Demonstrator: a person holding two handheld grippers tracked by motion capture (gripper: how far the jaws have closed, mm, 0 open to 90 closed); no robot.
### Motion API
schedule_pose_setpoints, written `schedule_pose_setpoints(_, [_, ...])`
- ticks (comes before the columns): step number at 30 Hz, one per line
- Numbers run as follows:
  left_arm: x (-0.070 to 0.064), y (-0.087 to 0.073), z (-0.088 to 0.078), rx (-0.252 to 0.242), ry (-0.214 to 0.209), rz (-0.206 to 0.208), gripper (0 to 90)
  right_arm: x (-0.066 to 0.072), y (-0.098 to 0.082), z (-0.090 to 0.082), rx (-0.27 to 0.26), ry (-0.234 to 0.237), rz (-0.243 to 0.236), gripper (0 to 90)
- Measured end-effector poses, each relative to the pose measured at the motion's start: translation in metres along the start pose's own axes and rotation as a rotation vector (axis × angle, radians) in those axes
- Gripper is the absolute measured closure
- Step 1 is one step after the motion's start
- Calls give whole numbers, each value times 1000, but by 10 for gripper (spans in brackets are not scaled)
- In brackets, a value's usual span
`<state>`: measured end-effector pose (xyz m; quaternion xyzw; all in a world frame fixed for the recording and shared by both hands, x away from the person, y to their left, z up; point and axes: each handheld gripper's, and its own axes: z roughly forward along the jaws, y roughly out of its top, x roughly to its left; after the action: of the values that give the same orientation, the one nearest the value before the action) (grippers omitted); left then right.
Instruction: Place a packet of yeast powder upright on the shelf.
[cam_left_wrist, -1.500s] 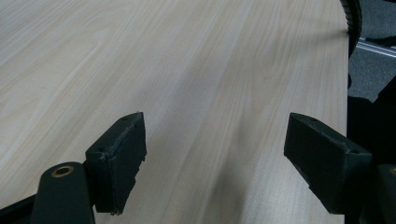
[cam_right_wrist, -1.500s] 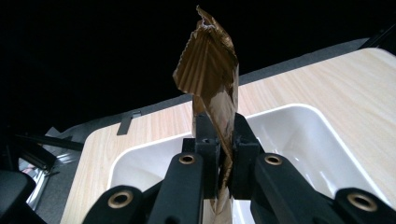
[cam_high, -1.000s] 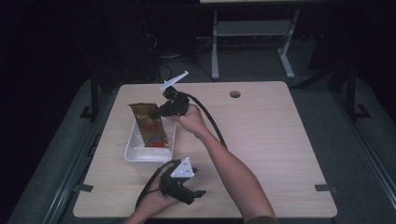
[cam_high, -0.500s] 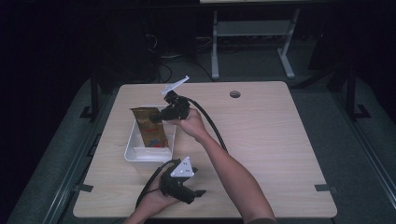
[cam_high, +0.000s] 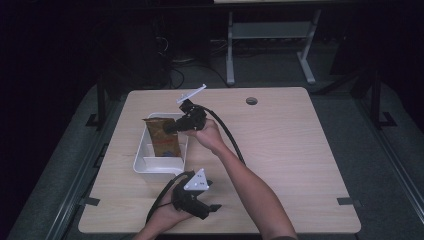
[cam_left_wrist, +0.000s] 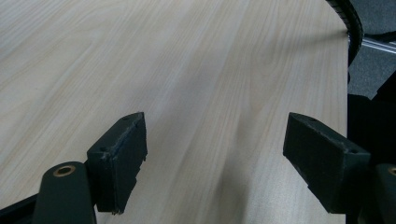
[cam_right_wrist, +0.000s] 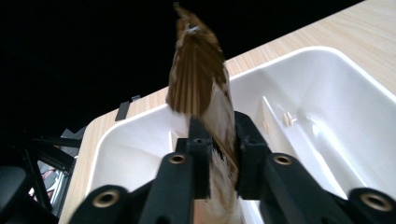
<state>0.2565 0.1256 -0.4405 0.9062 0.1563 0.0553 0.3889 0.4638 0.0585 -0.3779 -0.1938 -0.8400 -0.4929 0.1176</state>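
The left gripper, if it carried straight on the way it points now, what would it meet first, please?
Probably nothing soon: the left gripper, open, looks along bare table toward its far edge, where a black cable curves. Depth is hard to judge.

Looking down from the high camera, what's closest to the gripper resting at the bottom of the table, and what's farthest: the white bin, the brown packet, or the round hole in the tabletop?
From the left gripper, at the table's near edge:
1. White bin, just beyond it, a little to the left.
2. Brown packet, held upright over the bin by the right gripper.
3. Round hole, near the far edge, to the right.
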Motion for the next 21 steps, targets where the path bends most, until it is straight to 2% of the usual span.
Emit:
schedule_pose_setpoints(8, [0, 0, 1, -3, -2, -2, 210, -2, -3, -5, 4, -17, 13, 617])
schedule_pose_setpoints(10, [0, 0, 1, -5, -2, -2, 210, -3, -5, -10, -5, -20, 24, 543])
schedule_pose_setpoints(12, [1, 0, 1, -4, -2, -5, 210, -3, -6, -12, -6, -16, 30, 523])
schedule_pose_setpoints(14, [1, 0, 0, -5, -2, -7, 209, -5, -8, -18, -8, -30, 39, 451])
schedule_pose_setpoints(21, [1, 0, 0, -8, 1, -14, 210, -4, -14, -32, -22, -41, 48, 416])
